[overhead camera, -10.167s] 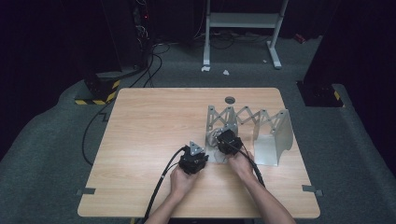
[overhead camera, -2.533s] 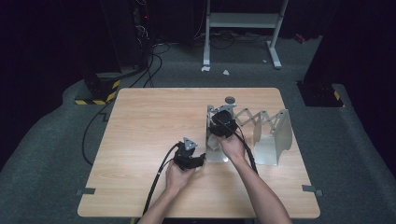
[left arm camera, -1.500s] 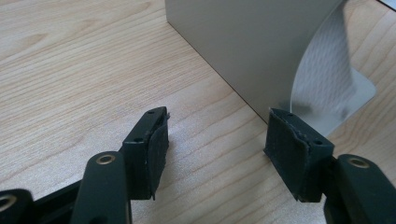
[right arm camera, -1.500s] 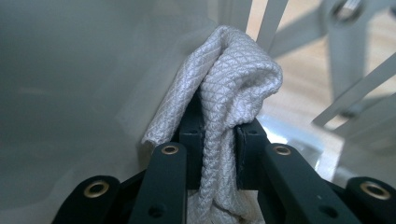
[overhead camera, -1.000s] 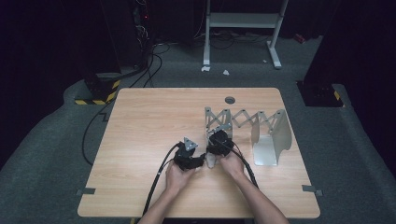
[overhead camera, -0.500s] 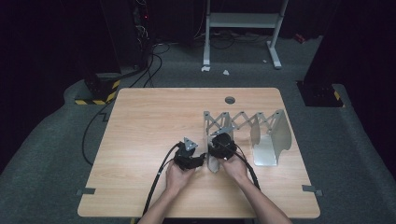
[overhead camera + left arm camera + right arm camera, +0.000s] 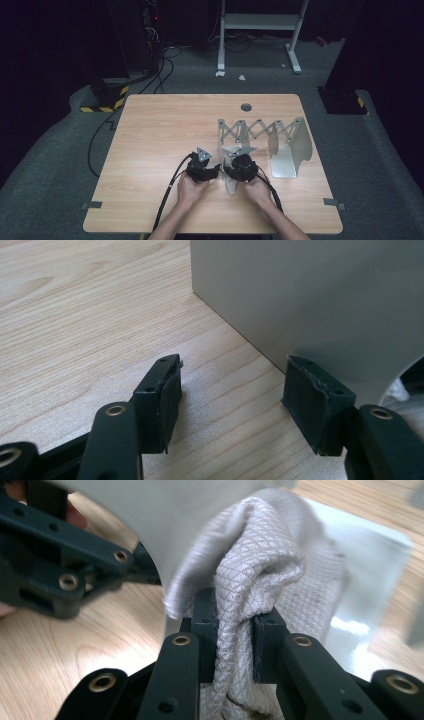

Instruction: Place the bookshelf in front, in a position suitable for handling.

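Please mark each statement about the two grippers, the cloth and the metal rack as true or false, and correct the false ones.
1. The right gripper is shut on a grey cloth. True.
2. The left gripper holds the cloth. False: its jaws stand open, with bare table between them.
3. The metal rack stands on the person's right half of the table. True.
4. The rack is folded flat. False: its scissor links are stretched out between upright plates.
5. The left gripper is close beside a rack plate. True.

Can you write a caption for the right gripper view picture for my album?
The right tool pinches a grey cloth against a metal rack.
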Demonstrator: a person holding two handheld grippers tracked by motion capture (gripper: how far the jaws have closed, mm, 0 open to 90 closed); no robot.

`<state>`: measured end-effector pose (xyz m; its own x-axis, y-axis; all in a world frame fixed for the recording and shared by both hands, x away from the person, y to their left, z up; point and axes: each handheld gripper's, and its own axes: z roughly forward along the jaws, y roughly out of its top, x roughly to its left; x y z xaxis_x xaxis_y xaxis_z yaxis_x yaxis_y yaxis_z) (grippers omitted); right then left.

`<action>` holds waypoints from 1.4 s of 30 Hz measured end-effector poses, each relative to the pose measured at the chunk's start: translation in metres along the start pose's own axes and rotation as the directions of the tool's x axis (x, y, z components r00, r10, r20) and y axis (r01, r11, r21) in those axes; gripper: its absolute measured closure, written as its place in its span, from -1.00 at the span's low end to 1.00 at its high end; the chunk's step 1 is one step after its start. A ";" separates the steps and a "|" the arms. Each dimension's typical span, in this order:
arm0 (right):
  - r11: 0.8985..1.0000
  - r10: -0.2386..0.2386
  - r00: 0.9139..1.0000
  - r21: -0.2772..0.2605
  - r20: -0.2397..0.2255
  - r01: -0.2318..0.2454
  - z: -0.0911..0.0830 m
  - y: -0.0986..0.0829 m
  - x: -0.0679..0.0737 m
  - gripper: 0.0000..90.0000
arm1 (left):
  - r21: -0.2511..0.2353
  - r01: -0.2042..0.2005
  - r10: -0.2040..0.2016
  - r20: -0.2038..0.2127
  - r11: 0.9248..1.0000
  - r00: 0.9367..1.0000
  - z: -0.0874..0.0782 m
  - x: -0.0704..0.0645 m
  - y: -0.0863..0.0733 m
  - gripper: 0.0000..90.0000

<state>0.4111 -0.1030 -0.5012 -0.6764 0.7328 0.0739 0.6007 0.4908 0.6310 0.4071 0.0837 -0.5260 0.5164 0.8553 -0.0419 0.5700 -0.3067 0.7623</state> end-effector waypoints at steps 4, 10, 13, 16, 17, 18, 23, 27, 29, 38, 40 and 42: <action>1.000 0.017 1.000 0.003 -0.007 -0.016 -0.003 -0.007 0.001 0.71 | 0.002 -0.001 0.001 -0.004 1.000 1.000 0.000 -0.001 0.000 -0.10; 0.999 -0.031 0.999 0.012 -0.040 0.032 0.001 -0.002 0.020 0.73 | -0.002 0.015 -0.015 -0.017 1.000 1.000 -0.001 0.000 -0.001 -0.01; 0.999 -0.040 0.995 0.009 -0.095 0.041 -0.005 -0.008 0.018 0.72 | -0.002 0.010 -0.010 -0.021 1.000 1.000 0.000 0.000 0.000 -0.03; 0.999 -0.036 0.998 -0.022 -0.055 0.035 -0.018 -0.014 0.012 0.71 | -0.002 0.011 -0.011 -0.019 1.000 1.000 0.000 0.000 0.000 -0.04; 0.999 -0.036 0.998 -0.022 -0.055 0.035 -0.018 -0.014 0.012 0.71 | -0.002 0.011 -0.011 -0.019 1.000 1.000 0.000 0.000 0.000 -0.04; 0.999 -0.020 1.000 -0.036 -0.008 0.019 -0.022 -0.013 0.007 0.71 | -0.002 0.010 -0.010 -0.019 1.000 1.000 0.000 0.000 0.000 -0.04; 1.000 0.011 0.987 -0.018 0.158 -0.008 -0.018 -0.009 -0.017 0.69 | -0.002 0.010 -0.010 -0.019 1.000 1.000 0.000 0.000 0.000 -0.04; 1.000 -0.008 0.980 0.011 0.196 0.006 -0.009 -0.015 -0.018 0.68 | -0.002 0.010 -0.010 -0.019 1.000 1.000 0.000 -0.001 0.000 -0.05; 0.999 -0.029 0.983 0.024 0.183 0.026 -0.010 -0.015 -0.011 0.69 | -0.002 0.009 -0.009 -0.020 1.000 1.000 0.000 -0.001 0.000 -0.04; 1.000 -0.009 0.984 -0.001 0.176 0.009 -0.007 0.001 -0.017 0.69 | -0.002 0.009 -0.009 -0.019 1.000 1.000 0.000 -0.001 0.000 -0.05; 1.000 0.006 0.980 0.017 0.196 -0.009 0.002 0.001 -0.023 0.69 | -0.002 0.009 -0.009 -0.017 1.000 1.000 0.000 -0.001 0.000 -0.06; 1.000 -0.002 0.981 0.011 0.192 0.000 0.003 -0.002 -0.020 0.69 | -0.002 0.010 -0.010 -0.018 1.000 1.000 0.000 0.000 0.000 -0.05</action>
<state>0.4248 -0.1171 -0.5058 -0.5836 0.8084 -0.0771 0.6052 0.4963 0.6225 0.4065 0.0834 -0.5261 0.4990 0.8658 -0.0378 0.5740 -0.2975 0.7629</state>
